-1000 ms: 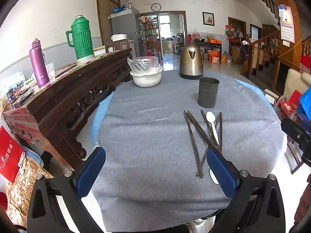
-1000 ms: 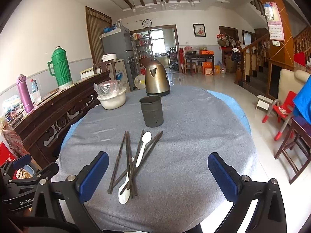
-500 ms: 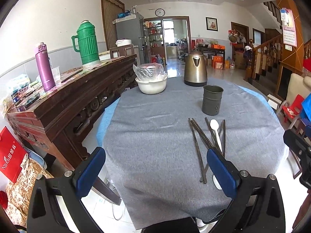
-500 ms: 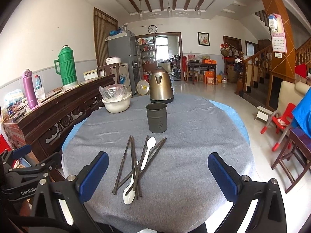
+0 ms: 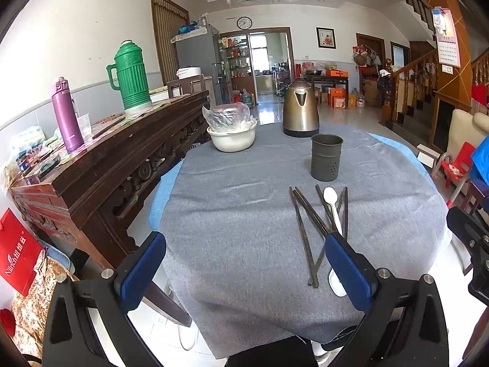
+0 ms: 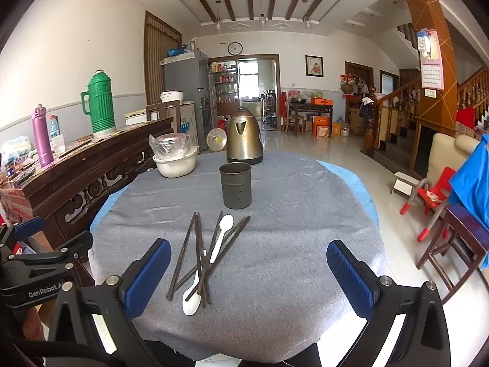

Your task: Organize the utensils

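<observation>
A round table [image 6: 305,214] draped in grey cloth is seen from both wrist cameras. On it a loose heap of dark chopsticks [image 6: 195,253] is laid, crossed over one another, with a white spoon [image 6: 221,235] resting among them and a second white spoon [image 6: 192,298] at the near end of the heap. Just beyond the heap a dark perforated utensil holder [image 6: 236,186] is stood upright, apart from the chopsticks. Farther back a brass-coloured kettle [image 6: 244,140] and a white bowl [image 6: 175,163] covered in plastic film are placed. The left claw [image 5: 244,270] is held spread wide above the near table edge with nothing between its blue pads; the right claw [image 6: 249,278] is likewise spread wide and empty. In the left view the heap is partly hidden behind the right-hand pad [image 5: 348,267], and a dark edge of the other tool is caught at the far right. In the right view the whole heap is shown unobstructed, and the left tool's black frame is seen low at the left. Along the left wall a carved wooden sideboard [image 5: 107,165] carrying a green thermos [image 5: 131,78] and a purple flask [image 5: 65,114] is visible. Compared with a second ago, both cameras have been drawn back and raised, so more of the near cloth edge is exposed; the utensils are unmoved.
</observation>
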Demonstrator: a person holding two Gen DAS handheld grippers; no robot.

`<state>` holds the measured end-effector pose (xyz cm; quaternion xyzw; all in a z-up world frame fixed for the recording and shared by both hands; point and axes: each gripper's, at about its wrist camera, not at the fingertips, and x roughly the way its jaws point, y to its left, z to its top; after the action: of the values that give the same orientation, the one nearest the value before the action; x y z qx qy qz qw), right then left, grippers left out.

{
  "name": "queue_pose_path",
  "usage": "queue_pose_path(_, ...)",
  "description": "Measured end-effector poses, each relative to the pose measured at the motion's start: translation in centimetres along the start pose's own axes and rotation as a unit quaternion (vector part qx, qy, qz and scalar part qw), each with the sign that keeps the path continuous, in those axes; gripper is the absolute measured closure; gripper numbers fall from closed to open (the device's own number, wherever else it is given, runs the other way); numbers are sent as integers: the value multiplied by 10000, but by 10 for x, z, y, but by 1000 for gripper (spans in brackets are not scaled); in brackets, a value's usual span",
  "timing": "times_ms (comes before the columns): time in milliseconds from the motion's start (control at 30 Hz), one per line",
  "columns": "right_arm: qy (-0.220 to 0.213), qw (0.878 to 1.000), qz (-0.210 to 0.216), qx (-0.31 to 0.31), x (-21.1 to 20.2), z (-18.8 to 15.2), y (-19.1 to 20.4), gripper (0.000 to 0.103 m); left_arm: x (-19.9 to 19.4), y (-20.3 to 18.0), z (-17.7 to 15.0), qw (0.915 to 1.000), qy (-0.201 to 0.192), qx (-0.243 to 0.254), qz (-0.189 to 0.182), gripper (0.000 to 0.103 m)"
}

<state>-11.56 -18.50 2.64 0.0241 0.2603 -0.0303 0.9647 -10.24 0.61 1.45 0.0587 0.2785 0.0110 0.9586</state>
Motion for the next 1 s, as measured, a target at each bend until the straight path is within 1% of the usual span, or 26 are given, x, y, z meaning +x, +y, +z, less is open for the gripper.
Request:
queue_pose_path(300,8,10000,-87,46,0,-4,-6,0,4,-10,0,9999,61,44,-80,0)
queue_pose_path(500,7,10000,-35,32,-1,-2,-5,0,3,-13,0,9999,88,20,-72,0)
queue_pose_path(667,-96,9999,-37,12,-8,-2,-5,0,0,-17,0,9999,73,65,-84,0)
queue_pose_path(767,-168,9998,-63,53,-10,-1,-7,0,0,-19,-3,9998,56,173,-74,0)
queue_pose_path(867,-196,9997,-99,100,-6,3,-8,0,1,-14,-4,9998,38,183,-27,0)
queue_pose_path(933,-144,9997,-34,219,0,5,-9,0,5,-8,-6,9999,109,131,-5,0)
queue_pose_path(1000,-85,9997,-46,204,6,6,-7,0,12,0,-6,9998,207,46,15,0)
